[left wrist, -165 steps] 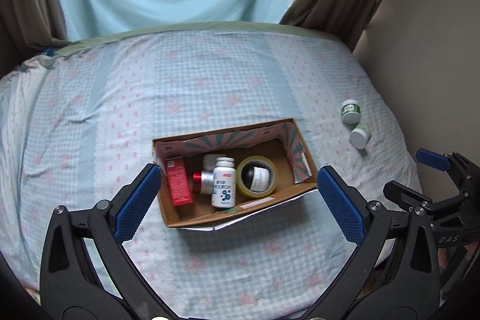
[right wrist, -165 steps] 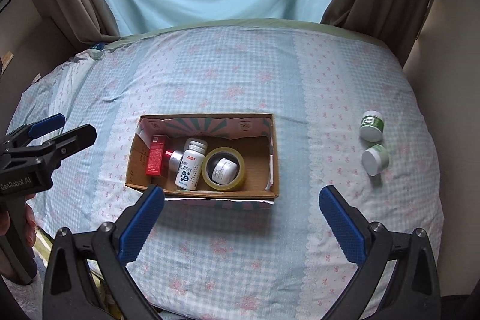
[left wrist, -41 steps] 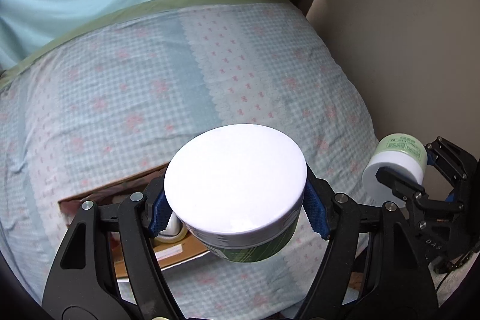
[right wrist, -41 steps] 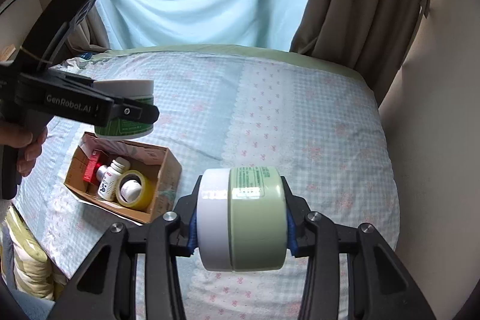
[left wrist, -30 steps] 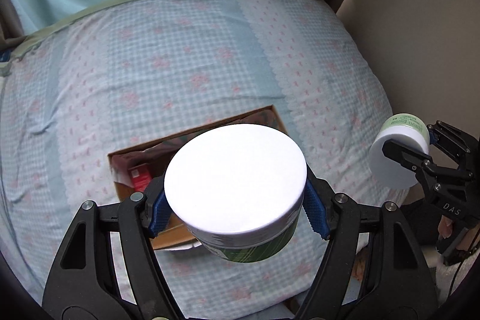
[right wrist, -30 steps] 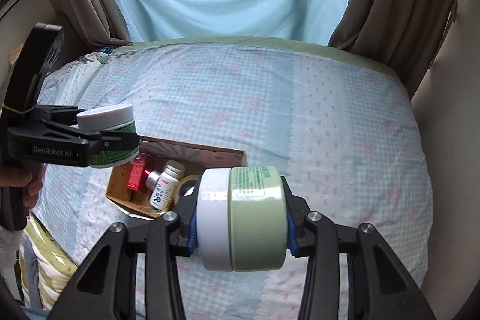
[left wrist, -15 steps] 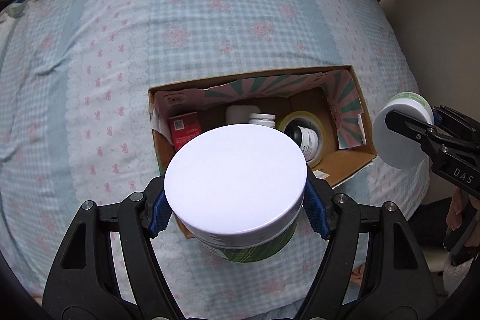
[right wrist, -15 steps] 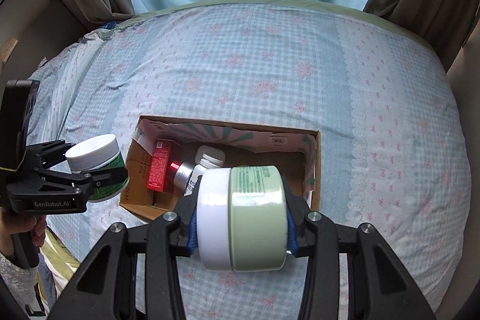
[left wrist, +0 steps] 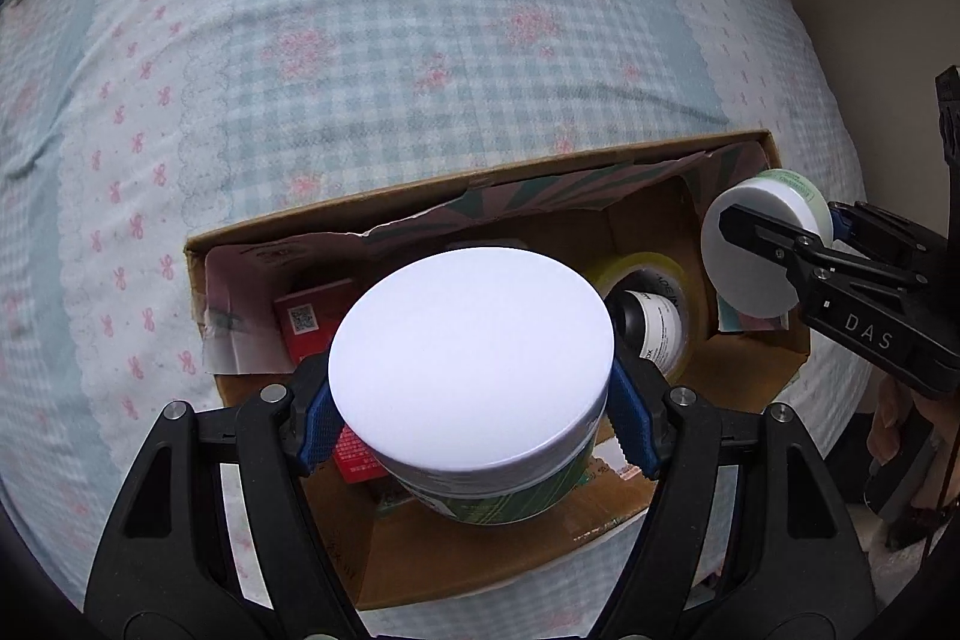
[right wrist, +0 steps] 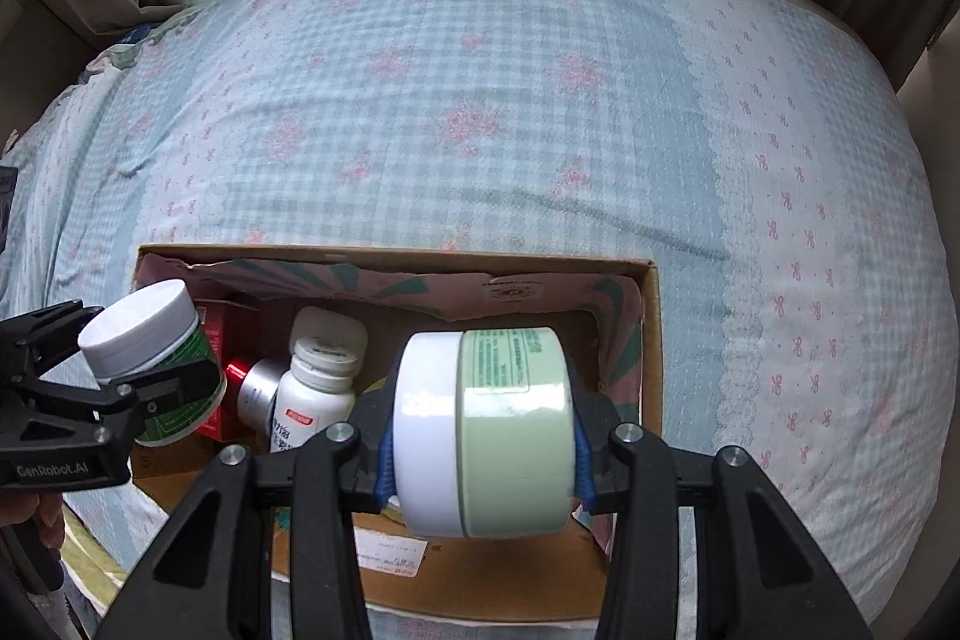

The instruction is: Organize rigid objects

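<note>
My left gripper is shut on a dark green jar with a white lid, upright, just above the left part of the open cardboard box; it also shows in the right wrist view. My right gripper is shut on a pale green jar with a white lid, lying sideways, over the box's right half. This jar shows in the left wrist view at the box's right end.
In the box lie a red carton, a white pill bottle, a red-capped silver tube and a yellow tape roll around a small jar. The box sits on a blue checked bed cover. Curtains hang behind.
Both grippers have come down closer to the box with their jars. The left jar now hangs over the box's left part, the right jar over its right part.
</note>
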`<state>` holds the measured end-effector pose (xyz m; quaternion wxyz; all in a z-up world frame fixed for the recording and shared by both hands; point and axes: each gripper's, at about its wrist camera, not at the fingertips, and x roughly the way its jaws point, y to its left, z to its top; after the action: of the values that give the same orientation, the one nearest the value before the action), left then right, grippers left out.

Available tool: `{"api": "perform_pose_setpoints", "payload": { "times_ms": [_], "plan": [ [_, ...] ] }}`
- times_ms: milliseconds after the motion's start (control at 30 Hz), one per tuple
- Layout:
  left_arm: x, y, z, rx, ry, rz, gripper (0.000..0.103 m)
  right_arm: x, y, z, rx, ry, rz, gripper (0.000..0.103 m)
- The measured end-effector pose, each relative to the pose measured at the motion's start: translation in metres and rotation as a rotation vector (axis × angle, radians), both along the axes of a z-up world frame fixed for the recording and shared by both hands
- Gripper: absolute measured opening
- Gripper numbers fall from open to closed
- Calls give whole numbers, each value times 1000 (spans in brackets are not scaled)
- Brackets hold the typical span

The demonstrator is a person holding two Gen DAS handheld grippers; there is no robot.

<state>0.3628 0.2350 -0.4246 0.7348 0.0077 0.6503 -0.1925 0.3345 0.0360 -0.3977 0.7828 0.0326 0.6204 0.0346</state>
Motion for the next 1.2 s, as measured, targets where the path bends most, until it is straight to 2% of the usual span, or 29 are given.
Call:
{"api": "perform_pose_setpoints", "payload": {
  "times_ms": [100, 133, 167, 200, 233, 267, 300, 367, 667, 900, 1033, 1200],
  "plan": [
    [-1, -4, -1, 15, -14, -2, 70, 5, -3, -10, 10, 26, -16, 40],
    [0, -5, 2, 17, -30, 5, 74, 7, -3, -14, 16, 38, -17, 40],
    [1, -6, 5, 18, -47, 10, 79, 8, -2, -16, 23, 48, -15, 40],
    [2, -7, 10, 21, -63, 12, 99, 9, -3, -16, 36, 47, -14, 40],
    [3, -8, 15, 25, -84, 15, 103, 10, -3, -17, 51, 50, -17, 40],
    [4, -10, 19, 32, -100, 12, 103, 10, -4, -18, 62, 51, -22, 50],
    [5, -12, 21, 40, -106, 5, 103, 10, -5, -17, 74, 46, -25, 71],
    [5, -14, 21, 61, -103, -7, 103, 9, -8, -16, 87, 37, -33, 103],
    [-13, -15, 15, 104, -90, -17, 103, -2, -17, -14, 120, 53, -60, 103],
    [-30, -13, 27, 115, -97, 26, 103, -13, -19, -5, 127, 45, -39, 103],
    [-43, -14, 54, 115, -119, 53, 103, -23, -24, 14, 132, 33, -29, 103],
    [-68, -21, 124, 108, -223, 81, 103, -43, -38, 76, 120, -30, -22, 103]
  ]
}}
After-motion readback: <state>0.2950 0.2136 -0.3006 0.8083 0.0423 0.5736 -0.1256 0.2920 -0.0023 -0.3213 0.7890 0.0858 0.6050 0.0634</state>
